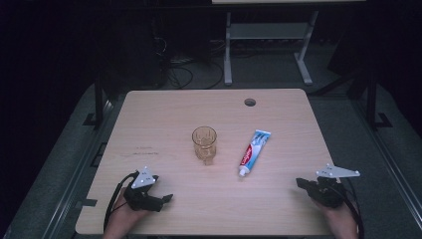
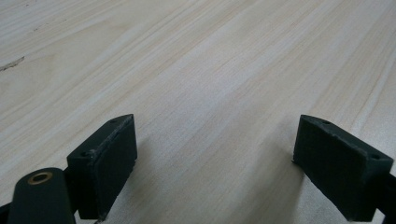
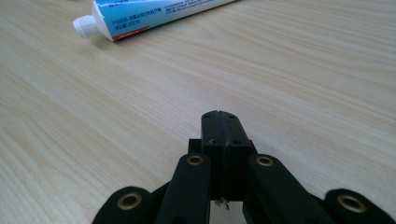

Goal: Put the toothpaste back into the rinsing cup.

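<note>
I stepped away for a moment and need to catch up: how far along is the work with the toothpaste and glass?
Nothing looks done: the toothpaste tube lies flat beside the empty glass. Nothing is in hand: the right gripper is shut on nothing, the left gripper open over bare table. Everything remains.

The left tongs (image 2: 215, 163) hang just over the counter (image 2: 210, 60), jaws spread wide with nothing between them. One black pad (image 2: 109, 163) rises at the lower left, the other (image 2: 336, 168) at the lower right, each casting a soft shadow on the pale wood. A brass rivet (image 2: 40, 177) shows at the bottom left corner. The grain runs diagonally, with a small dark mark (image 2: 11, 64) at the left edge.
</note>
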Tool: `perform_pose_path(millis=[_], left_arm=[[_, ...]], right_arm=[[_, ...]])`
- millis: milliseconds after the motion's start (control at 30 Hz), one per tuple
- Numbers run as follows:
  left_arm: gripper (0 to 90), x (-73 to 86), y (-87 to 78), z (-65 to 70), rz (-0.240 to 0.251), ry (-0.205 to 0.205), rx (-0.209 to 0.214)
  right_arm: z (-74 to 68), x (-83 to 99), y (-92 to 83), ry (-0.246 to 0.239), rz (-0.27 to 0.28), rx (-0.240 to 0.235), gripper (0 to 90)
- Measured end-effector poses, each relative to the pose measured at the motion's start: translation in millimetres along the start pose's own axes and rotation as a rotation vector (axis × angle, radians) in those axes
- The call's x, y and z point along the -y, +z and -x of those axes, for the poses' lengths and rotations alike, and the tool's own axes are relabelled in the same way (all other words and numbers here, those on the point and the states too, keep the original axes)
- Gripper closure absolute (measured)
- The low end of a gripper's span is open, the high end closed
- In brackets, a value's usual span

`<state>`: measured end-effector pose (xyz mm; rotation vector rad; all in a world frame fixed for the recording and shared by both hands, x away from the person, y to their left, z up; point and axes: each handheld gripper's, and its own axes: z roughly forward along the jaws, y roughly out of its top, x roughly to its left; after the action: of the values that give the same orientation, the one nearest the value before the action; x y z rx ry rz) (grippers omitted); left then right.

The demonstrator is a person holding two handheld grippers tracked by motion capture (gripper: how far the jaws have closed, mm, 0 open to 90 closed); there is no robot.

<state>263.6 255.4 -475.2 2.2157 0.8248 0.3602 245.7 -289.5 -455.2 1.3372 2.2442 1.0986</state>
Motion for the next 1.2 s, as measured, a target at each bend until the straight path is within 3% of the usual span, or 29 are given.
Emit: perform_pose_path(millis=[467,1200], left_arm=[[12.8,0.2,-0.1,0.4,0.002,0.000,0.000],[12.8,0.2,0.0,0.7,0.005,0.000,0.003]], right_arm=[[0.9,-14.4,3.7,-0.008,0.014,-0.038,89.4],[-8.9,-46.3,25.2,-0.040,0.015,-0.120,89.2]])
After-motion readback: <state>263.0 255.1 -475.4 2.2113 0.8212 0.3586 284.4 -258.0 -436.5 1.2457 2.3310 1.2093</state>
